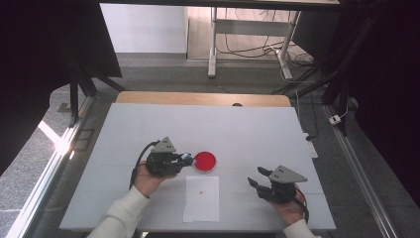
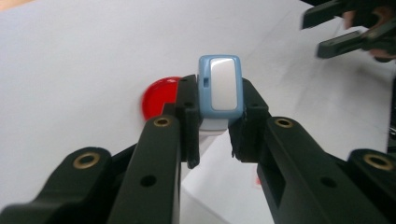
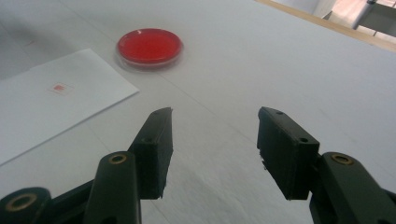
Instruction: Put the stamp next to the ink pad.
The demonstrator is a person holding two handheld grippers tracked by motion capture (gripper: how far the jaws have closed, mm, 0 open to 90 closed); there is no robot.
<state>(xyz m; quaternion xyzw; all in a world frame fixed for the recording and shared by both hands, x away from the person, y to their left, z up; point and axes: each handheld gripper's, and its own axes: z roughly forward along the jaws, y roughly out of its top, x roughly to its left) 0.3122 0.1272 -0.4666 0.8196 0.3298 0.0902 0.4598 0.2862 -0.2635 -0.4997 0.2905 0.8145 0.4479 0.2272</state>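
**Blue-and-white stamp held beside the red dish**

A small blue-and-white stamp-like block (image 2: 219,88) is clamped upright in the left gripper (image 1: 184,158), just left of the red dish (image 1: 204,161), probably for inking. A marked paper sheet (image 1: 201,198) lies just in front of the dish. The right gripper (image 1: 257,177) is held low, right of the dish, jaws wide and empty.

Left hand-held gripper (image 1: 184,157): held in the person's left hand (image 1: 146,179), white sleeve (image 1: 119,215) entering from the bottom edge, jaws pointing toward the person's right. In the left gripper view the jaws are clamped on a small blue-and-white block (image 2: 220,87), one pad against each side. Right hand-held gripper (image 1: 257,176): held in the right hand (image 1: 289,209) near the bottom right, jaws pointing left. Jaws stand wide apart, nothing between them.
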